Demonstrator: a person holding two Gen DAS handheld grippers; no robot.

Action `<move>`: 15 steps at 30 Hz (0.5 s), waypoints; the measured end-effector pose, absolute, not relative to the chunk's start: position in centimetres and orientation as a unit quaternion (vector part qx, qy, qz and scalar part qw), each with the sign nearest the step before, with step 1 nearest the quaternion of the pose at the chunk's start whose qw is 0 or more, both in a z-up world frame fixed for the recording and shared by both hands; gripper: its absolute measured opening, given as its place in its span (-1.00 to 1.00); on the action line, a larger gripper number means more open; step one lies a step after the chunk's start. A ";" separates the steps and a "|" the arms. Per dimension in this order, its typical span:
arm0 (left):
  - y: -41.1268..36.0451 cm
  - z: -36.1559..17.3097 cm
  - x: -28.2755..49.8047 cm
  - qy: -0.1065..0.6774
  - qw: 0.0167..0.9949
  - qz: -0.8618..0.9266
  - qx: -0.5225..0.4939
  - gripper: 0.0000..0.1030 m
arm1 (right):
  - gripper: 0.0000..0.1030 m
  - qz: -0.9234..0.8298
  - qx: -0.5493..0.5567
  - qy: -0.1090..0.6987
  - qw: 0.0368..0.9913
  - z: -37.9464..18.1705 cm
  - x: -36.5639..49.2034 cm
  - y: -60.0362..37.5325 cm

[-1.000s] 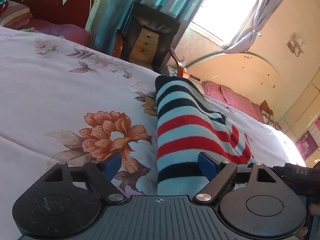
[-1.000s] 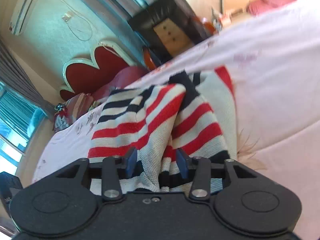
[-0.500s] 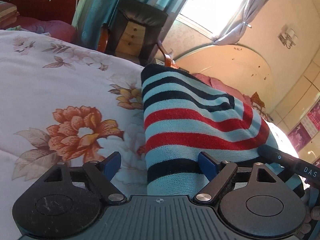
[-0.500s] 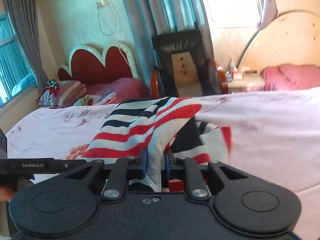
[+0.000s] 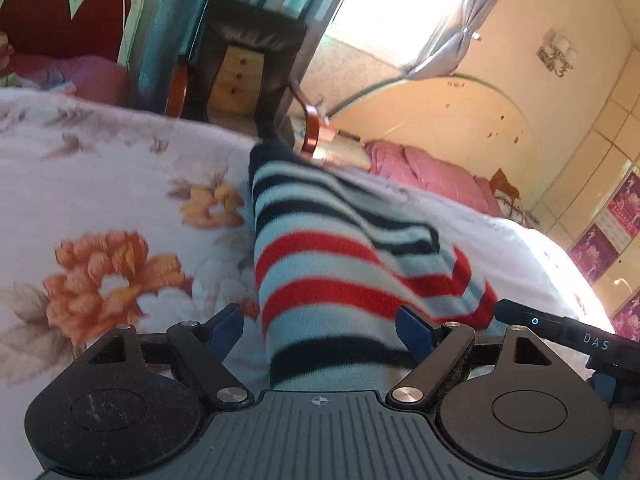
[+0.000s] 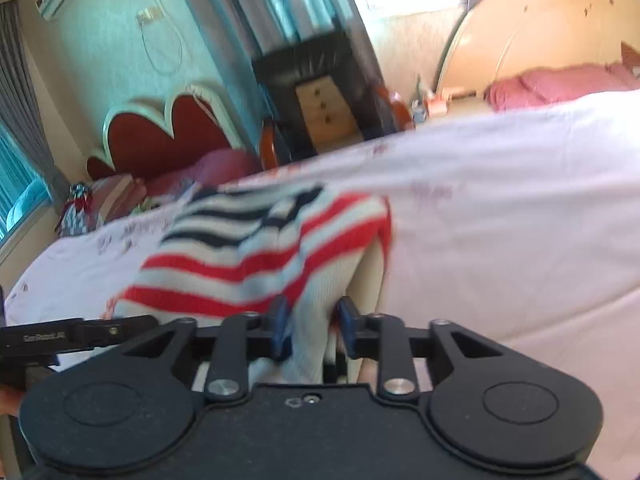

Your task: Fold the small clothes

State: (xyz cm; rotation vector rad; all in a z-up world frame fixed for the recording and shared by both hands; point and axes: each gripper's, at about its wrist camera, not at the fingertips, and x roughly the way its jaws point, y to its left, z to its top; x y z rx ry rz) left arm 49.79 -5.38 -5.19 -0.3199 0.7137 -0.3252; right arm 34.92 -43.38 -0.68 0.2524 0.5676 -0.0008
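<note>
Lying lengthwise ahead on the floral quilt (image 5: 100, 184), the striped knit garment (image 5: 328, 276) runs away from both grippers; right gripper (image 6: 310, 330) jaws are opening around its near fold, left gripper (image 5: 320, 326) spread wide, gripping nothing.

The knitted garment (image 5: 320, 264) is showing red, navy and pale blue stripes, the bedspread (image 5: 100, 184) is wearing orange flowers on white, and the far headboard (image 6: 160, 136) is glowing dark red, edged cream.
</note>
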 end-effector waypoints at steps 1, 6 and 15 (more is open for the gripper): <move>-5.2 -4.7 50.3 0.341 0.914 -0.157 -0.156 0.62 | -0.12 -0.003 0.117 0.267 0.957 -0.2 35.2 -43.6; -4.5 -4.8 54.3 0.364 0.914 -0.117 -0.138 0.62 | -0.20 -0.014 0.194 0.304 0.932 -1.2 39.3 -46.6; -5.9 -7.1 57.7 0.387 0.908 -0.117 -0.107 0.62 | -0.81 0.012 0.120 0.268 0.956 -1.5 42.1 -46.0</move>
